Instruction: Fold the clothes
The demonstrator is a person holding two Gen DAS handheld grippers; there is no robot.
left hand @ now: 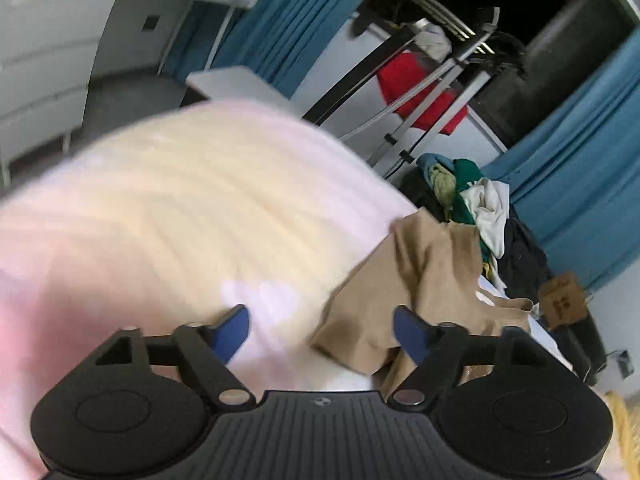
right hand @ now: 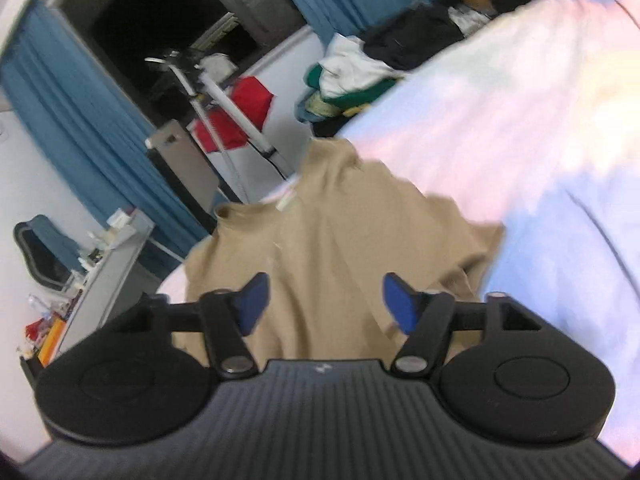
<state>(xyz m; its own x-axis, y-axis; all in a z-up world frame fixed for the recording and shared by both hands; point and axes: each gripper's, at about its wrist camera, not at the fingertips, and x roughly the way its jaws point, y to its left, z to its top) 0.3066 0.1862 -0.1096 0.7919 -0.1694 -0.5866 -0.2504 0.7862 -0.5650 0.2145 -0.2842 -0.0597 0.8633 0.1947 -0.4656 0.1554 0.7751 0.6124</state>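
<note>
A tan shirt (right hand: pixel 340 232) lies crumpled on a pale pink and white bed cover (right hand: pixel 520 128). My right gripper (right hand: pixel 325 304) is open just above the shirt's near part, holding nothing. In the left wrist view the tan shirt (left hand: pixel 420 280) lies to the right, its edge by the right blue fingertip (left hand: pixel 408 332). My left gripper (left hand: pixel 320 332) is open and empty over the blurred bed cover (left hand: pixel 180 208).
A pile of mixed clothes (left hand: pixel 480 208) lies beyond the shirt and also shows in the right wrist view (right hand: pixel 360 80). A metal drying rack with red cloth (left hand: pixel 420 92) stands behind. Blue curtains (right hand: pixel 80 128) hang around. A cluttered desk (right hand: pixel 100 264) is at left.
</note>
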